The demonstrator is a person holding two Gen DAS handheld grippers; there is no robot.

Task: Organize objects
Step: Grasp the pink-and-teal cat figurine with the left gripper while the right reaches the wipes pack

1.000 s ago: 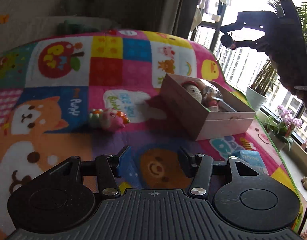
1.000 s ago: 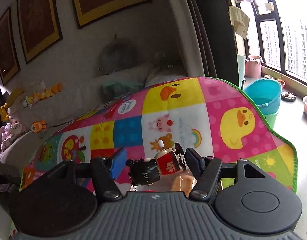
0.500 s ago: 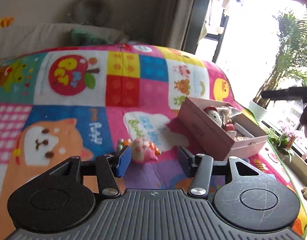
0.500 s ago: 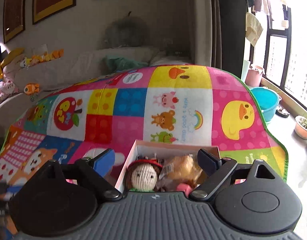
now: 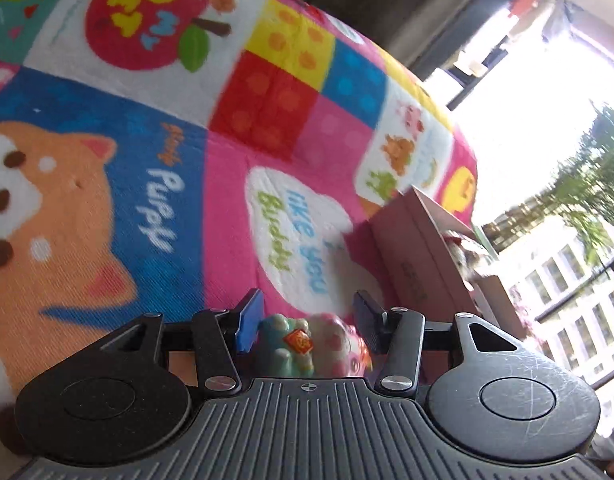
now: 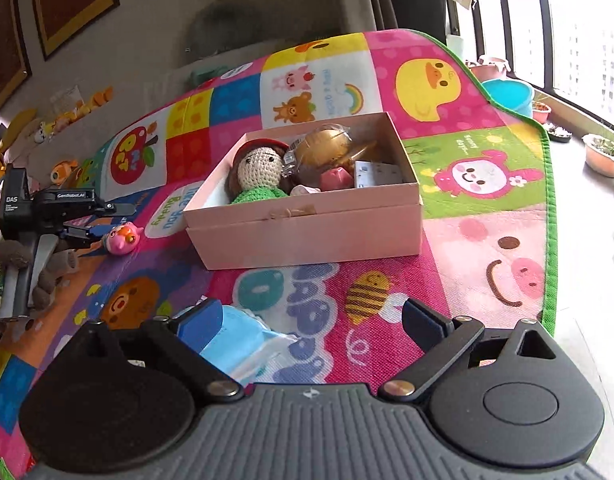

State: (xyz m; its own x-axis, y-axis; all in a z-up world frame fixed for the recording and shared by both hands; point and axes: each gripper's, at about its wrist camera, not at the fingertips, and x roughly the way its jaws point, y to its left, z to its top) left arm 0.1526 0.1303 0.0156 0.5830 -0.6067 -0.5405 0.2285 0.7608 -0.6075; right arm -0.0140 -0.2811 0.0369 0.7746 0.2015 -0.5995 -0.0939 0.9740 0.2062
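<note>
A pink and teal toy figure (image 5: pixel 313 344) lies on the colourful play mat (image 5: pixel 155 208), between the open fingers of my left gripper (image 5: pixel 307 316); contact cannot be told. The same toy (image 6: pixel 122 236) shows in the right wrist view at the tip of the left gripper (image 6: pixel 89 226). A pink cardboard box (image 6: pixel 307 232) sits mid-mat and holds a crocheted doll (image 6: pixel 259 172), a gold wrapped item (image 6: pixel 327 148) and other small things. My right gripper (image 6: pixel 311 316) is open and empty, low over the mat in front of the box. A blue packet (image 6: pixel 243 344) lies by its left finger.
The box also shows at the right in the left wrist view (image 5: pixel 423 260). The mat's green edge (image 6: pixel 549 216) drops off at the right, with basins (image 6: pixel 507 92) and plant pots (image 6: pixel 605 154) beyond. Plush toys (image 6: pixel 63 170) line the back left.
My left gripper has moved down and forward until the pink toy sits between its fingers. My right gripper has released its small figure, opened wide and pulled back from over the box.
</note>
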